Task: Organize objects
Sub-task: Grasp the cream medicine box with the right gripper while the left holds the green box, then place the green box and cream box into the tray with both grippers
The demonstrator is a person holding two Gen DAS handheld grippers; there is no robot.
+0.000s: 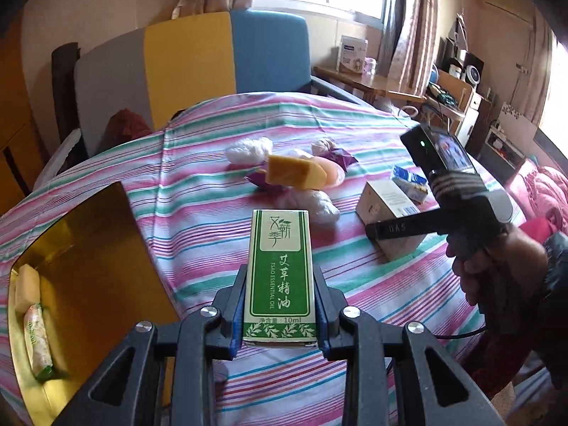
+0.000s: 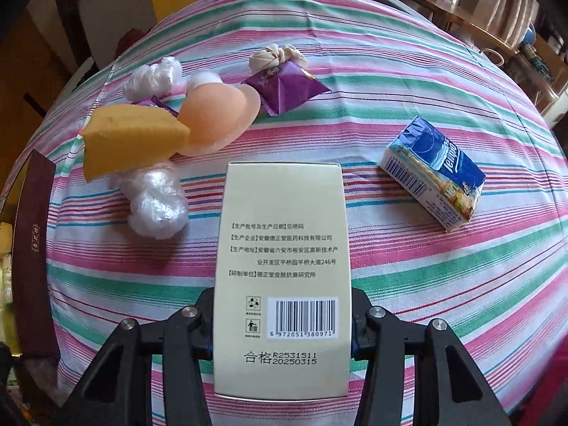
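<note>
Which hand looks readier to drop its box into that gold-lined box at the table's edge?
Probably the left. The left gripper holds the green essential-oil box right beside the open gold-lined box. The right gripper clamps the cream carton farther away, past the table's middle.

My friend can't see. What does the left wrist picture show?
The left claw is shut on a small green box above a striped tablecloth. Beyond it lie a yellow sponge and white plastic bags; at right, the right claw grips a beige box. A gold box sits at left.
</note>
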